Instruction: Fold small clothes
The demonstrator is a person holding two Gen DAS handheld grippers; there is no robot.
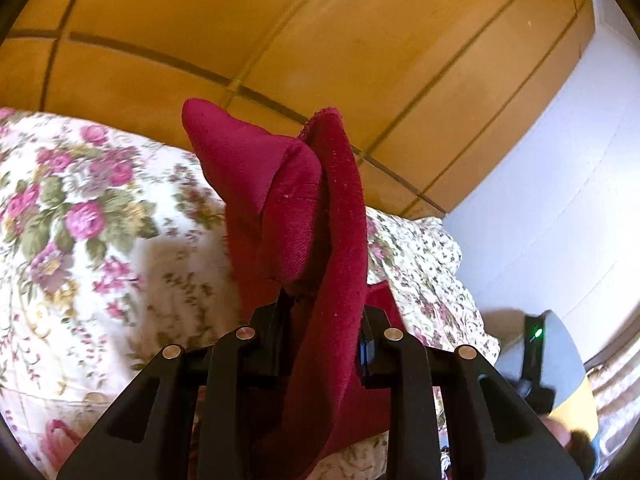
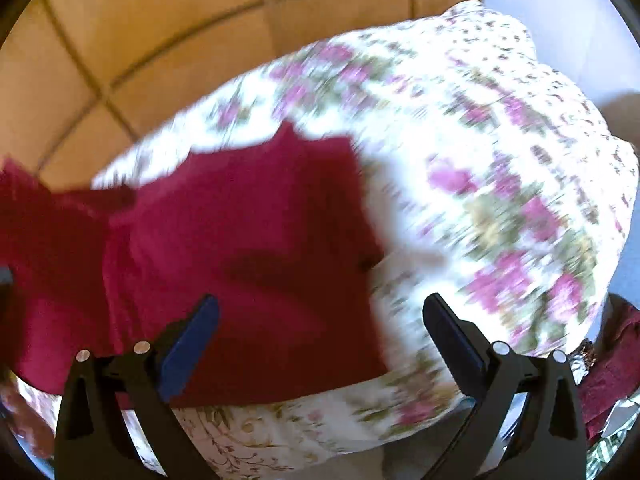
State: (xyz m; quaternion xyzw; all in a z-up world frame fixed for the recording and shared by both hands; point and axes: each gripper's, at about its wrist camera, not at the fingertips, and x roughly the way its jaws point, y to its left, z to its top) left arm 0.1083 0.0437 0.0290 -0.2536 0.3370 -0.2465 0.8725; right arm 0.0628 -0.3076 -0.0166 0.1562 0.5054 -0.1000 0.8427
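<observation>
In the left wrist view the left gripper [image 1: 320, 320] is clamped on a fold of the dark red garment [image 1: 296, 208], which rises from the lower centre of the frame above the floral bedspread [image 1: 80, 208] — orange floor tiles [image 1: 320, 32] fill the top. In the blurred right wrist view the right gripper [image 2: 320, 320] hangs with its jaws wide apart and nothing between them, over the garment [image 2: 240, 248] — it lies at centre left of the frame on the bedspread [image 2: 500, 160].
</observation>
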